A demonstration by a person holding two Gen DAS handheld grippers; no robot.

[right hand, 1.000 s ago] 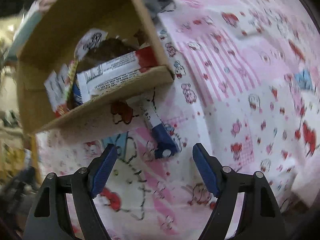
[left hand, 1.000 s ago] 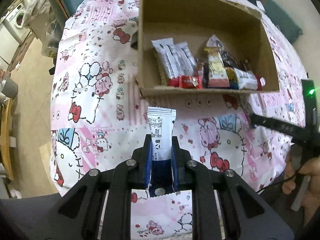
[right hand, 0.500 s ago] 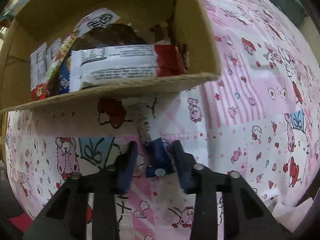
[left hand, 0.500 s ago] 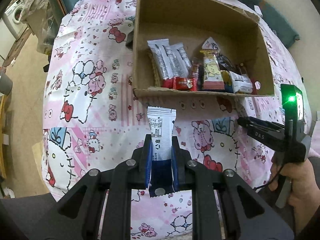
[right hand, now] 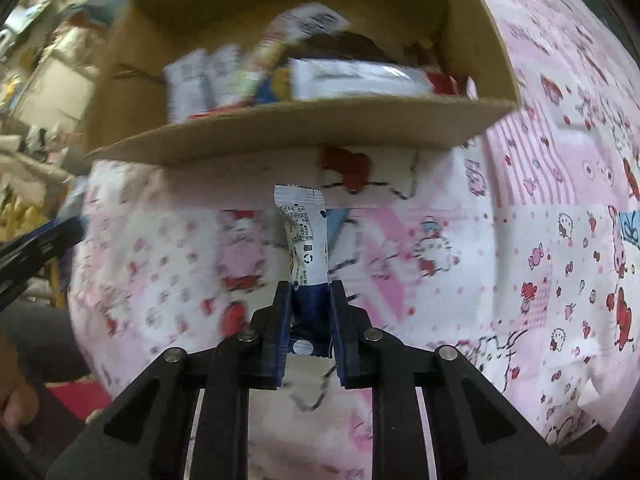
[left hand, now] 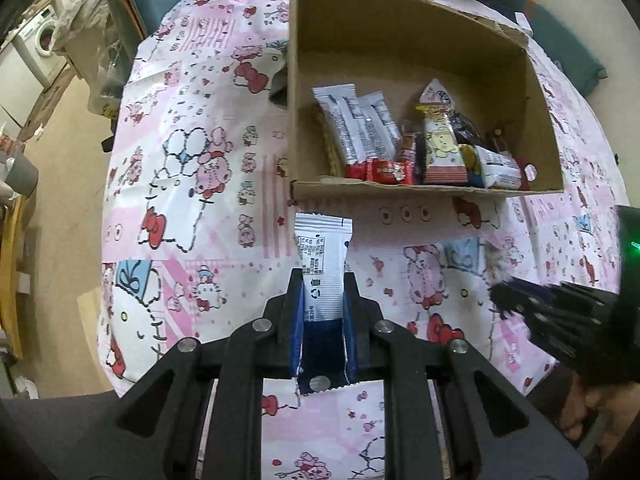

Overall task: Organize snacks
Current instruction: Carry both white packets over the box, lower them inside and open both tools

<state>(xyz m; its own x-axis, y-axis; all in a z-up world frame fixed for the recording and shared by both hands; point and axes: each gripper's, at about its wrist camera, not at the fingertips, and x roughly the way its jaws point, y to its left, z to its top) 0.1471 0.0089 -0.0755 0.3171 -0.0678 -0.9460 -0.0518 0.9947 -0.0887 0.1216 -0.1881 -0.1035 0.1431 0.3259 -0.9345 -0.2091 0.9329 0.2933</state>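
My left gripper (left hand: 322, 312) is shut on a white and blue snack packet (left hand: 322, 264), held above the cloth in front of the cardboard box (left hand: 384, 44). The box holds several snacks (left hand: 400, 140) along its near wall. My right gripper (right hand: 309, 312) is shut on another white and blue snack packet (right hand: 306, 248), held off the cloth just short of the box's near wall (right hand: 304, 128). The right gripper also shows at the right of the left wrist view (left hand: 520, 300), blurred.
A pink cartoon-print cloth (left hand: 180, 160) covers the table. Floor, a washing machine (left hand: 36, 40) and clutter lie to the left. A dark teal cushion (left hand: 568, 40) lies behind the box on the right.
My right gripper has shut on the packet that lay on the cloth by the box and has raised it. My left gripper keeps its packet and has pulled back slightly.
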